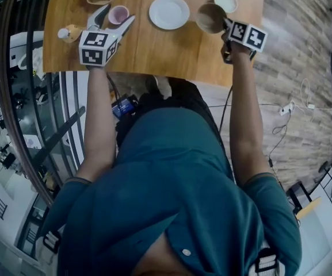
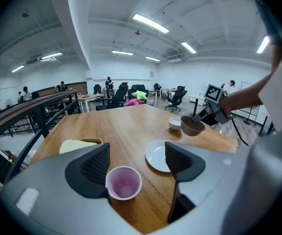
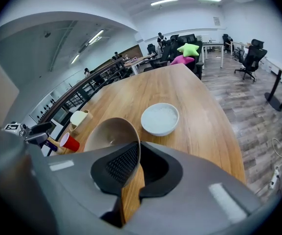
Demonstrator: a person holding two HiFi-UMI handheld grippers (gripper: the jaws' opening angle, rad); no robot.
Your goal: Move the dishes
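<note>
My right gripper (image 1: 228,23) is shut on the rim of a tan bowl (image 3: 109,133), which it holds tilted a little above the wooden table (image 1: 154,50); the same tan bowl (image 1: 210,18) shows in the head view. A small white bowl (image 3: 160,118) sits just beyond it. My left gripper (image 1: 115,17) stands open with a red cup (image 2: 123,183) with a pale pink inside between its jaws, untouched. A white plate (image 1: 169,11) lies between the two grippers.
A pale cutting board on a wooden holder (image 2: 79,145) rests at the far left of the table. A small yellow-and-white object (image 1: 69,33) lies near the table's left edge. A railing (image 2: 28,116) and an office with chairs lie beyond the table.
</note>
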